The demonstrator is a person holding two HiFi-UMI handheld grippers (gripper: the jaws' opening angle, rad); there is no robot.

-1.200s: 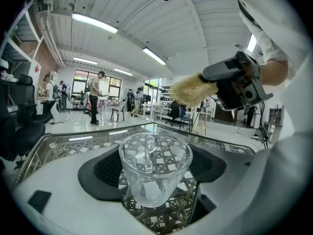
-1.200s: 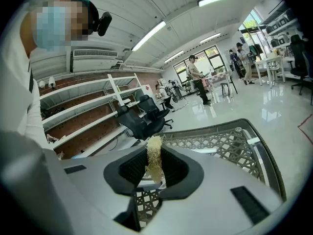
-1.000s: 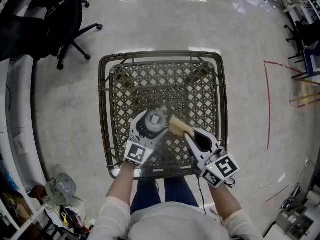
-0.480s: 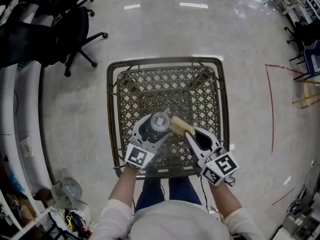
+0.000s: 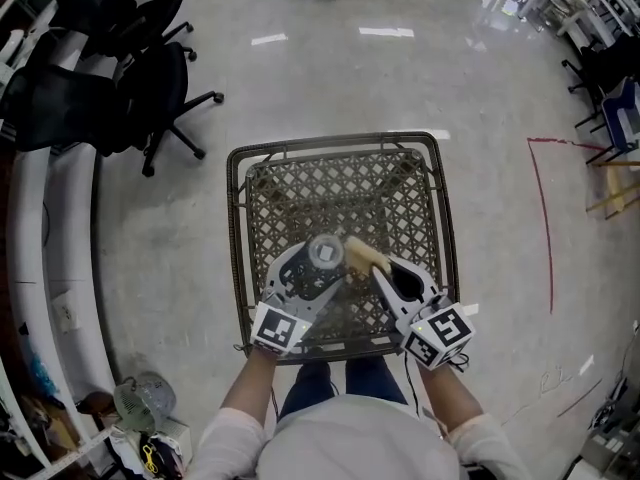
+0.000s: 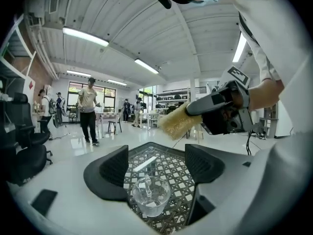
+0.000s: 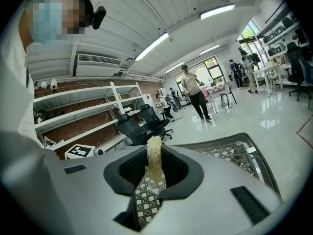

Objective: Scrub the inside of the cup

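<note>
A clear glass cup [image 5: 325, 251] with a handle stands mouth up on the lattice table [image 5: 400, 183]. My left gripper [image 5: 316, 264] is open around it. In the left gripper view the cup [image 6: 149, 198] sits low between the two jaws, close to the left one, with a gap on the right. My right gripper [image 5: 376, 267] is shut on a yellow sponge [image 5: 361, 255]. The sponge hangs just right of the cup's rim, outside it. In the right gripper view the sponge [image 7: 154, 161] stands upright, pinched between the jaws.
The table is a dark woven frame with a raised rim [image 5: 238, 258]. Black office chairs [image 5: 150, 68] stand on the shiny floor at the upper left. Red tape [image 5: 545, 228] marks the floor to the right. People [image 6: 89, 109] stand far off in the room.
The head camera has pulled back, so the table looks smaller. The cup and the sponge stand slightly closer together. Both grippers keep their grip state.
</note>
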